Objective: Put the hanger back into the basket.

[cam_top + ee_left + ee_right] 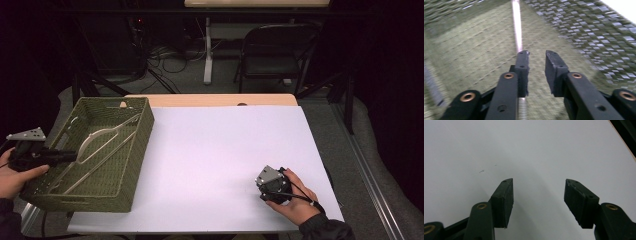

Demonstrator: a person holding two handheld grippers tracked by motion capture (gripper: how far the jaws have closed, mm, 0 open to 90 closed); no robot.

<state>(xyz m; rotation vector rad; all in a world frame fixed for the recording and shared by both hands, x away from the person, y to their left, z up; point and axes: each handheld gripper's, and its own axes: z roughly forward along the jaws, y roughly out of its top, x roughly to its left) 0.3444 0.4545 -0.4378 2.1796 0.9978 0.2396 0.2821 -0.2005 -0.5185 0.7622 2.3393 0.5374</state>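
Note:
A green woven basket (136, 165) stands at the table's left and holds long metal utensils (100, 137) lying lengthwise. My left gripper (74, 157) reaches over the basket's left rim, held in a hand. In the left gripper view its jaws (537, 53) stand a little apart with nothing between them. A shiny metal handle (517, 25) runs along the basket floor (474, 50) under the left finger (522, 65). My right gripper (270, 186) rests in a hand at the table's front right. It is open (539, 182) over the bare white surface (529, 150).
The white sheet (225, 150) covers most of a wooden table (210, 100). Beyond the far edge stand a dark folding chair (277, 50), a white post (207, 50) and floor cables. The basket's woven wall (586, 30) rises to the right of the left jaws.

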